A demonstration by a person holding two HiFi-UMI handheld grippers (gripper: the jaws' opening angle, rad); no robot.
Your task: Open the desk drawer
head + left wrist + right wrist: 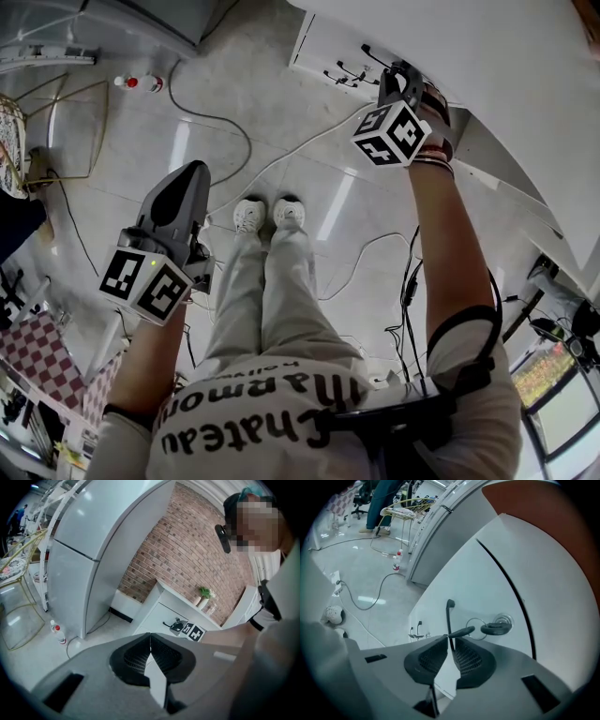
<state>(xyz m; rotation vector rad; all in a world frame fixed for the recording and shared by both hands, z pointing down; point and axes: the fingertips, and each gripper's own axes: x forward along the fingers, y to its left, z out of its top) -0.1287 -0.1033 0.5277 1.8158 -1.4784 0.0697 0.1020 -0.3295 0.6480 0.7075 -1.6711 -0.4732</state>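
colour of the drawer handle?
The handle is black, on a white drawer front; clearest in right gripper view.

Left gripper [194,172] jaws together — right gripper [400,75] outstretched, clamped.

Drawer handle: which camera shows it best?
The right gripper view: the handle fills the middle, clamped between the right gripper's jaws. The left gripper view shows it tiny and far; in the head view the gripper mostly hides it.
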